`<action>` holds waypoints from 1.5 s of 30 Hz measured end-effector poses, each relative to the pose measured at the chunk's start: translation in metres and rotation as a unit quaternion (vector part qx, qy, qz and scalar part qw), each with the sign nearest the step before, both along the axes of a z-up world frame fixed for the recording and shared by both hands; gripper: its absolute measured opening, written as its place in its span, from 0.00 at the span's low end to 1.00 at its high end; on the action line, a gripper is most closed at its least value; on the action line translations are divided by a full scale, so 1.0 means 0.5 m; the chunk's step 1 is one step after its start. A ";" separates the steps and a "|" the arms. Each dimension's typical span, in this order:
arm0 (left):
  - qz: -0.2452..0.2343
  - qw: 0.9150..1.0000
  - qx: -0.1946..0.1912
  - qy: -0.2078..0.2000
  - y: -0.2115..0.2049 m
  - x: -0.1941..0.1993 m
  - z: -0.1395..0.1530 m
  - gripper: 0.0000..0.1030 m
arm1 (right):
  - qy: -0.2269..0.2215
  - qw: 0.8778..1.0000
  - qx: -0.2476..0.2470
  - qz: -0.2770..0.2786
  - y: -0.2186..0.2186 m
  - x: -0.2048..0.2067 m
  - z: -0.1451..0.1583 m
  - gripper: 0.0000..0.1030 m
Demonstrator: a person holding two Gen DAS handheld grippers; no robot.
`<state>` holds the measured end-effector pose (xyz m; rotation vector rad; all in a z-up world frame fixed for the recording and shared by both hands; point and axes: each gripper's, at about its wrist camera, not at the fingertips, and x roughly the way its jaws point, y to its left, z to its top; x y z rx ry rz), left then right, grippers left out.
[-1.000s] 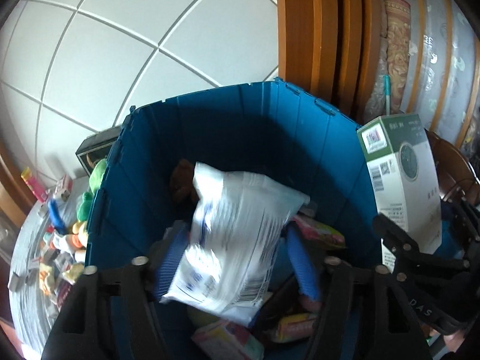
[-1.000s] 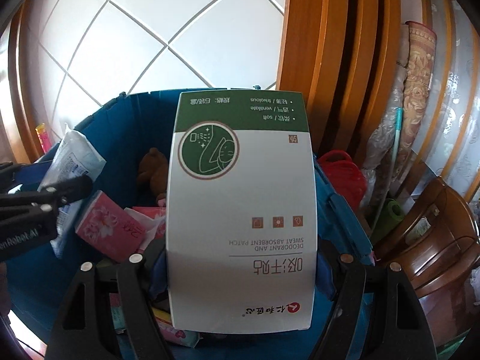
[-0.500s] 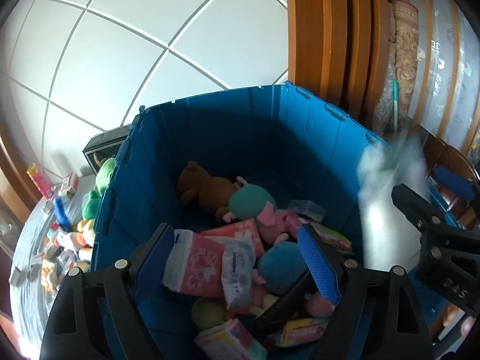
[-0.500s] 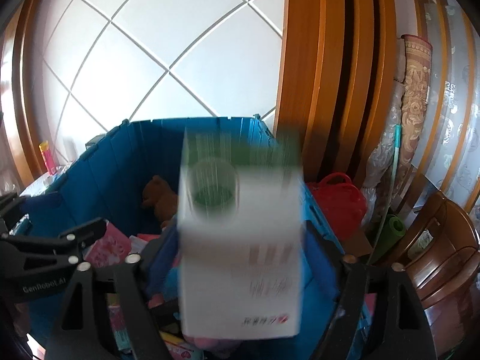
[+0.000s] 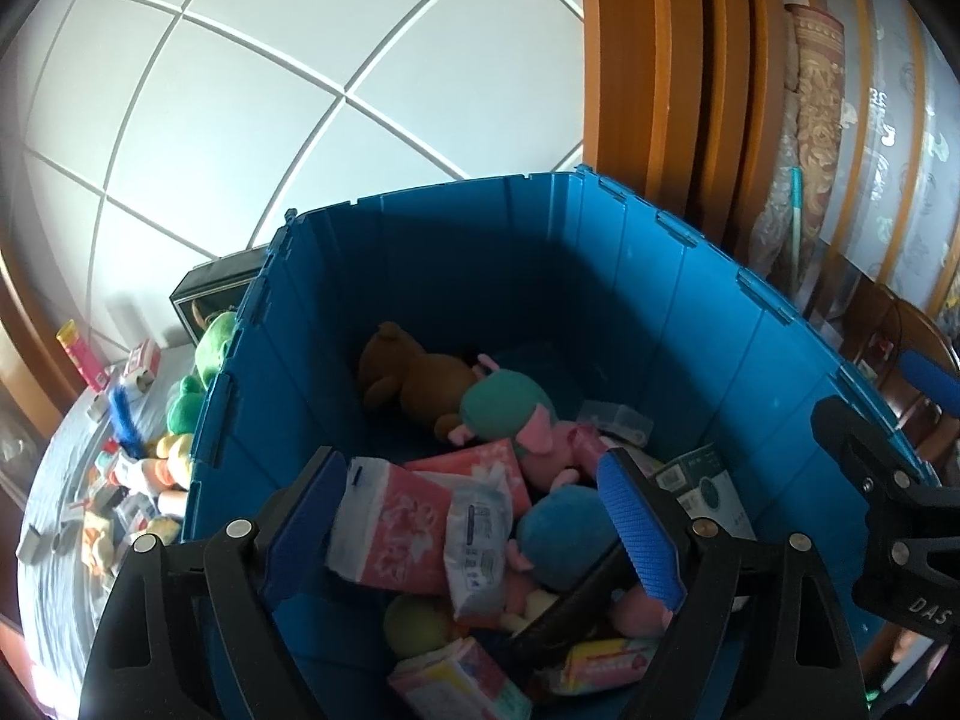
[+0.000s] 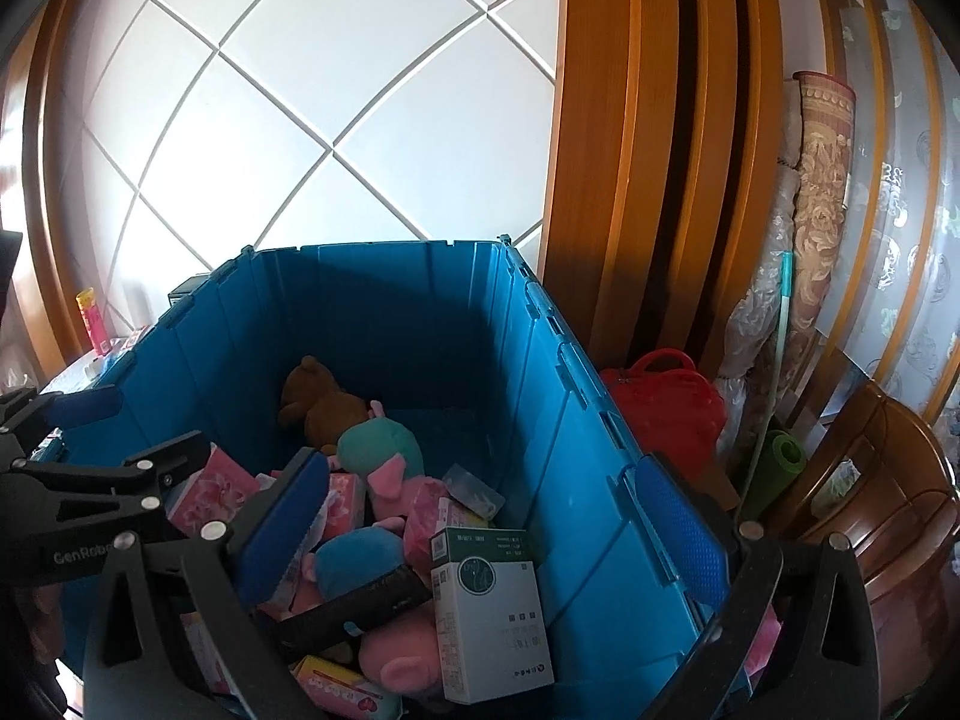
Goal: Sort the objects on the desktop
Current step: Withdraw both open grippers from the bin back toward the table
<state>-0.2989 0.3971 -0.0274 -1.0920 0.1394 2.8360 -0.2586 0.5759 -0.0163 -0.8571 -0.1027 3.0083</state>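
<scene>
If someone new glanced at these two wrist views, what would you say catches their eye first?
Most likely the big blue crate that fills both views, piled with soft toys and packets. On top, near its right wall, lies a white and green box, with a brown teddy bear farther back. Both sets of tongs, left and right, hang over the pile holding nothing, the right one's jaws opening.
</scene>
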 end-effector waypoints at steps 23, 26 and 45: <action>0.043 0.997 0.020 0.056 -0.203 0.138 0.070 0.84 | 0.019 0.999 -0.008 0.036 -0.146 0.077 0.030 1.00; 0.060 0.996 0.027 0.063 -0.283 0.167 0.065 0.88 | 0.027 0.998 -0.012 0.047 -0.210 0.096 0.039 1.00; 0.266 0.963 0.041 -0.026 -0.986 0.384 -0.145 0.88 | -0.003 0.981 -0.031 0.193 -0.824 0.205 -0.036 1.00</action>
